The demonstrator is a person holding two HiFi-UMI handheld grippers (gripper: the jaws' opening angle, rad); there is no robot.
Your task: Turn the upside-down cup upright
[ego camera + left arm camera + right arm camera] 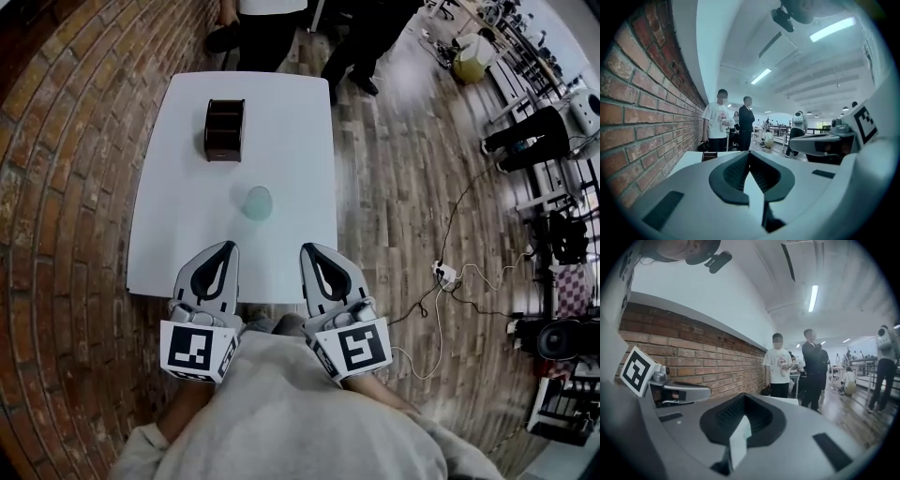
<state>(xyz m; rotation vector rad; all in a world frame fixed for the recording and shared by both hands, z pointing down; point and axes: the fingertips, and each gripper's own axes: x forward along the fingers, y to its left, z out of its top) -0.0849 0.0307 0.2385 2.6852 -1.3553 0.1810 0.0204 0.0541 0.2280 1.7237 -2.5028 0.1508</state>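
Your left gripper and right gripper sit side by side over the near edge of the white table. Both sets of jaws are pressed together with nothing pinched; each gripper view shows the pads meeting on empty air.

The cup is pale green and stands on the table beyond your tips, roughly in line with the gap between the two grippers and touching neither. From above it reads as a round disc — which way up it sits is hard to tell.

A dark wooden box is farther back on the table, apart from the cup. A brick wall runs along the table's left side, with wood floor on the right. Past the far end stand a person in a white shirt and a person in dark clothes.
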